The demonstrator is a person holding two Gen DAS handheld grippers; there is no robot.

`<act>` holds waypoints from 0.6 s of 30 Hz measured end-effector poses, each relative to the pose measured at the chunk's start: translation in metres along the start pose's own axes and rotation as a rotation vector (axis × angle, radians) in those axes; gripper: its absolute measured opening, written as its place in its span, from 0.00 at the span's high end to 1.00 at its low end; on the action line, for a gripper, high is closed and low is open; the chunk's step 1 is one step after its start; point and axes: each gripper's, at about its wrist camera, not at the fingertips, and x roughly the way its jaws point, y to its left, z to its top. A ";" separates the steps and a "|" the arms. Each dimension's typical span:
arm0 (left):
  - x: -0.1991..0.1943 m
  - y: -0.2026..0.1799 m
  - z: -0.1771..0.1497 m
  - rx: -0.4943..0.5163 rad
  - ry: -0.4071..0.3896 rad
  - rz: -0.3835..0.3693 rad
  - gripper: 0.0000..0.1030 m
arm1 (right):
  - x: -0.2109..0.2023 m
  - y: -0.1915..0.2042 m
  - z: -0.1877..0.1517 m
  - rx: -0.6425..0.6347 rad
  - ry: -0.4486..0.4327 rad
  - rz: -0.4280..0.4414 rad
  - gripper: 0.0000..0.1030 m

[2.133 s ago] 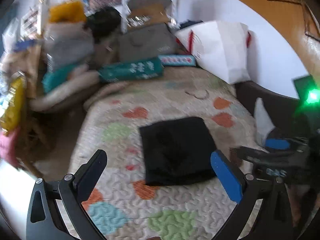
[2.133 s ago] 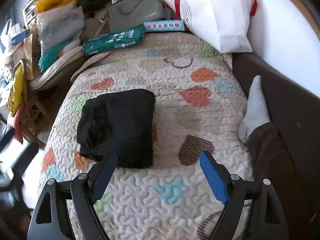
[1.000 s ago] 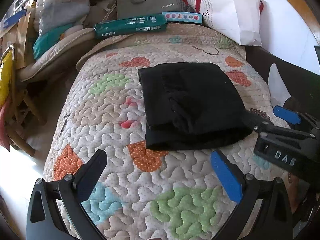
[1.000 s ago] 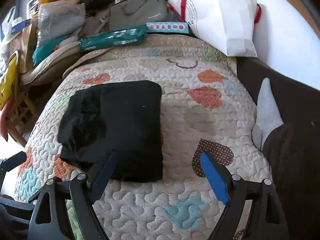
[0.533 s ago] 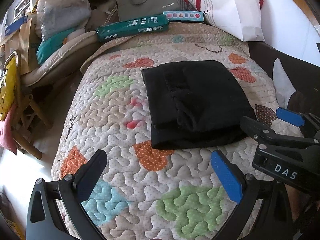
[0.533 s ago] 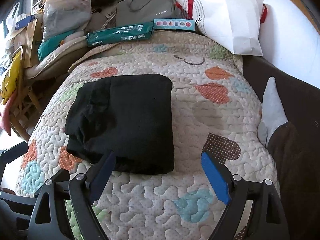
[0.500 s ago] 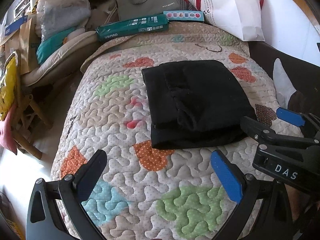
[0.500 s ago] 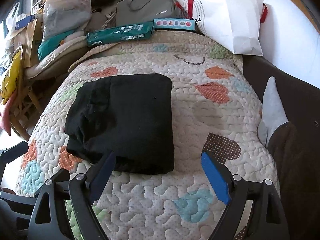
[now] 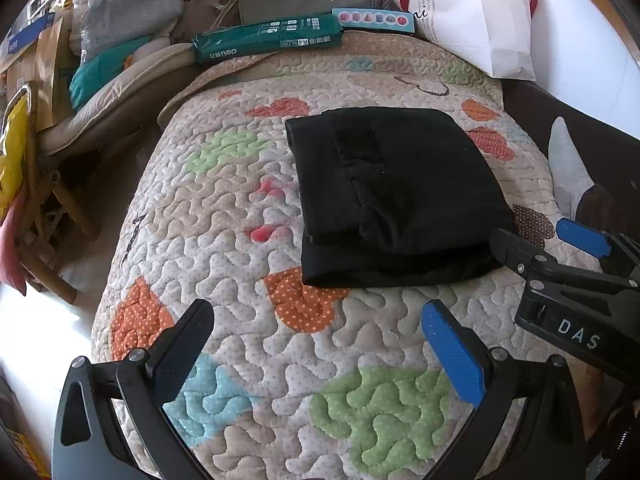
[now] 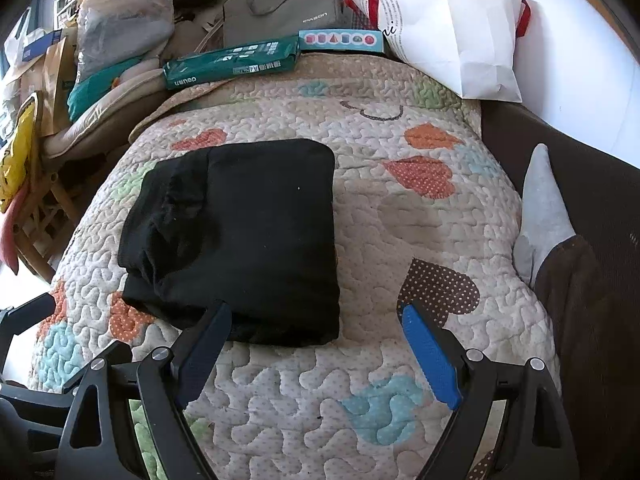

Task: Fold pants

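Observation:
The black pants (image 9: 392, 196) lie folded into a compact rectangle on the heart-patterned quilt (image 9: 248, 240); they also show in the right wrist view (image 10: 240, 236). My left gripper (image 9: 316, 344) is open and empty, hovering over the quilt short of the pants' near edge. My right gripper (image 10: 316, 344) is open and empty at the pants' near right corner; it also shows in the left wrist view (image 9: 548, 236) at the right.
A white paper bag (image 10: 452, 32), a green box (image 10: 232, 64), a grey laptop bag (image 10: 280, 8) and piled bedding (image 10: 116, 24) crowd the far end. A socked foot (image 10: 540, 208) rests at the quilt's right edge. A wooden chair (image 9: 48, 208) stands left.
Over two seconds both grippers came down closer to the quilt and the pants' near edge. In the last half second almost nothing moved. The pants stayed put.

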 end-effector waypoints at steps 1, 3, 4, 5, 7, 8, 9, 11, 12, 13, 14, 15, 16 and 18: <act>0.000 0.000 0.000 -0.002 0.001 -0.002 0.00 | 0.000 0.000 0.000 0.001 0.002 -0.001 0.12; 0.000 0.001 0.000 -0.005 0.003 -0.003 0.00 | 0.001 -0.001 0.000 0.005 0.004 -0.006 0.12; 0.000 0.001 0.000 -0.006 0.004 -0.003 0.00 | 0.000 -0.002 0.000 0.008 0.003 -0.009 0.12; 0.000 0.001 0.000 -0.008 0.006 -0.003 0.00 | 0.001 -0.002 0.000 0.010 0.003 -0.011 0.12; 0.001 0.002 0.000 -0.012 0.010 -0.005 0.00 | 0.002 -0.003 -0.001 0.014 0.009 -0.013 0.12; 0.002 0.003 0.000 -0.015 0.013 -0.008 0.00 | 0.002 -0.003 -0.001 0.015 0.013 -0.014 0.12; 0.002 0.003 0.000 -0.017 0.016 -0.010 0.00 | 0.004 -0.003 -0.002 0.016 0.020 -0.013 0.12; 0.004 0.004 0.000 -0.021 0.021 -0.014 0.00 | 0.005 -0.004 -0.002 0.018 0.029 -0.013 0.12; 0.004 0.004 0.000 -0.023 0.025 -0.014 0.00 | 0.006 -0.004 -0.002 0.019 0.031 -0.013 0.12; 0.005 0.005 0.000 -0.024 0.027 -0.015 0.00 | 0.006 -0.004 -0.002 0.020 0.033 -0.014 0.12; 0.005 0.005 0.000 -0.025 0.029 -0.016 0.00 | 0.006 -0.004 -0.002 0.020 0.033 -0.015 0.12; 0.006 0.005 0.000 -0.028 0.033 -0.019 0.00 | 0.006 -0.004 -0.002 0.020 0.033 -0.016 0.12; 0.006 0.005 -0.001 -0.030 0.035 -0.020 0.00 | 0.006 -0.004 -0.002 0.020 0.033 -0.017 0.12; 0.007 0.005 -0.001 -0.034 0.040 -0.022 0.00 | 0.007 -0.004 -0.002 0.019 0.035 -0.017 0.12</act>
